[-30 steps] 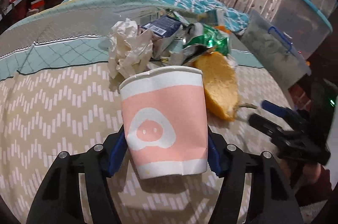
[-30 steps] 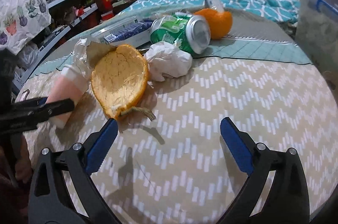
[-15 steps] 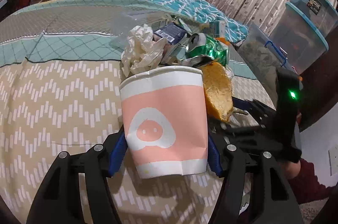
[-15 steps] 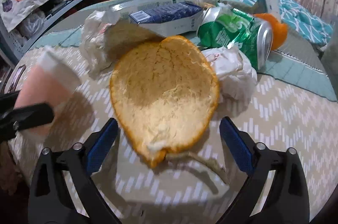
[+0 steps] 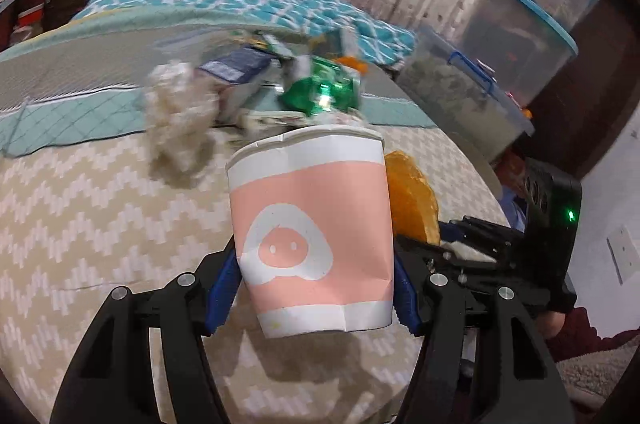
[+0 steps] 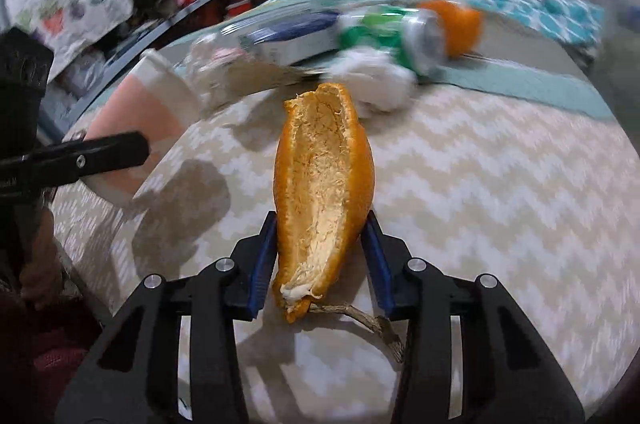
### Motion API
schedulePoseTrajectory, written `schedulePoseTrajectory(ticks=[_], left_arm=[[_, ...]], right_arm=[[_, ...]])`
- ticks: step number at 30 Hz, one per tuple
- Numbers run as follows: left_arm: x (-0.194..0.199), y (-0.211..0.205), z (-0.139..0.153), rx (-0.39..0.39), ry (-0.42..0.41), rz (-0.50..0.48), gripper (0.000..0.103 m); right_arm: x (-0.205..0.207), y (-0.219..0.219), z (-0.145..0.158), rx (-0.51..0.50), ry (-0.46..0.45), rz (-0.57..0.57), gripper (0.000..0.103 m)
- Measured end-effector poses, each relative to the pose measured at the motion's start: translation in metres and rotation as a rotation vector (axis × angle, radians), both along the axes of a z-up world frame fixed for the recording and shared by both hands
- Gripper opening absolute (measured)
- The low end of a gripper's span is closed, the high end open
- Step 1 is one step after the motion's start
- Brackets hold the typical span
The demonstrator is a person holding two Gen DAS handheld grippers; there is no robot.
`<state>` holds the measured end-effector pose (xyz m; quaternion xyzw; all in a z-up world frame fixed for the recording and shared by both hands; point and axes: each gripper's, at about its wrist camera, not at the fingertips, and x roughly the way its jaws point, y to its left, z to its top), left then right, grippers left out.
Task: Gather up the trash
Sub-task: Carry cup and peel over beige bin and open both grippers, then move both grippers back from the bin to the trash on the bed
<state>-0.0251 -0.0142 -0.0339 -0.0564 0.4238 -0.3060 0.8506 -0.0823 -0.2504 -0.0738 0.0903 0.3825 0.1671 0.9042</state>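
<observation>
My left gripper [image 5: 314, 288] jaws clamp the pink paper cup [image 5: 310, 228] — right gripper [image 6: 320, 256] jaws squeeze the orange peel [image 6: 322, 191] folded lengthwise between them.

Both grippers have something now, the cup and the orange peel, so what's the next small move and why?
Probably bring the right gripper over the mouth of the paper cup and let the orange peel drop in. The peel is pinched folded between the right fingers, and the left gripper holds the cup upright beside it, open end up, so it can serve as the bin.
</observation>
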Motion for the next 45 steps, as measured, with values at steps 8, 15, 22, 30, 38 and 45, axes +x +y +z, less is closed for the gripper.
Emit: schedulePoseTrajectory(ticks=[8, 15, 22, 30, 38, 45], left_arm=[[0.02, -0.079, -0.005, 0.001, 0.067, -0.155, 0.061], [0.047, -0.157, -0.024, 0.019, 0.163, -0.264, 0.061], [0.072, -0.242, -0.033, 0.094, 0.2, -0.372, 0.061], [0.101, -0.39, -0.02, 0.1, 0.164, -0.548, 0.062], [0.107, -0.475, -0.038, 0.15, 0.141, -0.539, 0.081], [0.099, -0.427, -0.033, 0.111, 0.174, -0.479, 0.081]], right_arm=[[-0.001, -0.074, -0.003, 0.025, -0.002, -0.179, 0.044], [-0.003, -0.134, -0.015, 0.056, 0.013, -0.26, 0.044], [-0.017, -0.211, -0.027, 0.127, -0.011, -0.399, 0.044], [-0.013, -0.313, -0.041, 0.22, -0.002, -0.599, 0.044], [-0.014, -0.347, -0.048, 0.254, 0.01, -0.746, 0.074], [-0.022, -0.314, -0.036, 0.112, -0.066, -0.72, 0.068]])
